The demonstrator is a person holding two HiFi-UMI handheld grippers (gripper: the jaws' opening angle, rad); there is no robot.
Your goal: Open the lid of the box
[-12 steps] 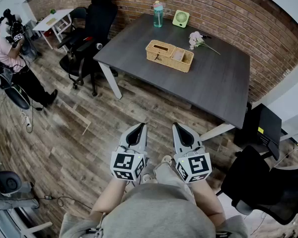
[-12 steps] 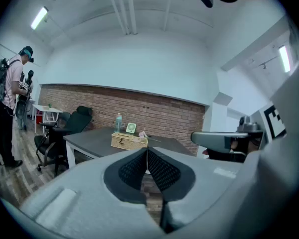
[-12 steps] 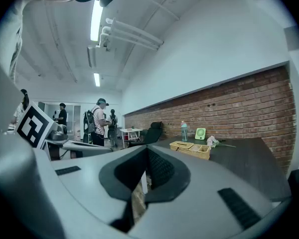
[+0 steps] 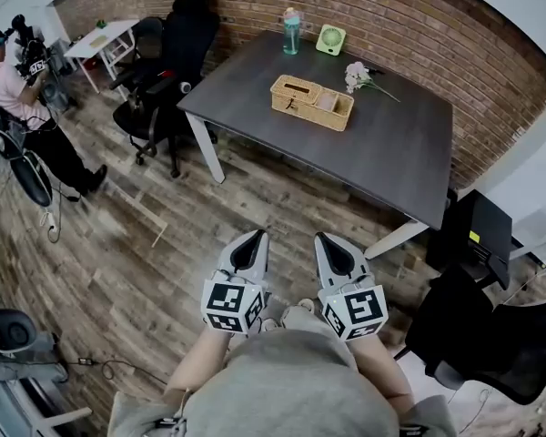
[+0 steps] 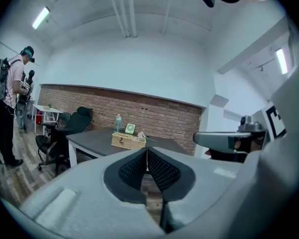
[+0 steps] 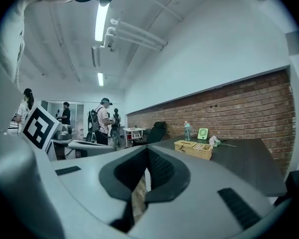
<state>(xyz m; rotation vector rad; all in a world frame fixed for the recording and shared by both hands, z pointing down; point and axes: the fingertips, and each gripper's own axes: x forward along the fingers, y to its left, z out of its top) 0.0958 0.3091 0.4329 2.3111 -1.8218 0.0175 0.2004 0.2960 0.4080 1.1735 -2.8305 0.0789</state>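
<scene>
While the box (image 4: 312, 102) sits on the table (image 4: 396, 148), open floor (image 4: 255, 203) fronts it

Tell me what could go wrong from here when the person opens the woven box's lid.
1. Both the left gripper and the right gripper are shut and empty, far from the woven box; arriving shut, they might push it instead of gripping the lid.
2. The flower lies near the box, and the bottle stands behind it; a wide reach could knock them.
</scene>
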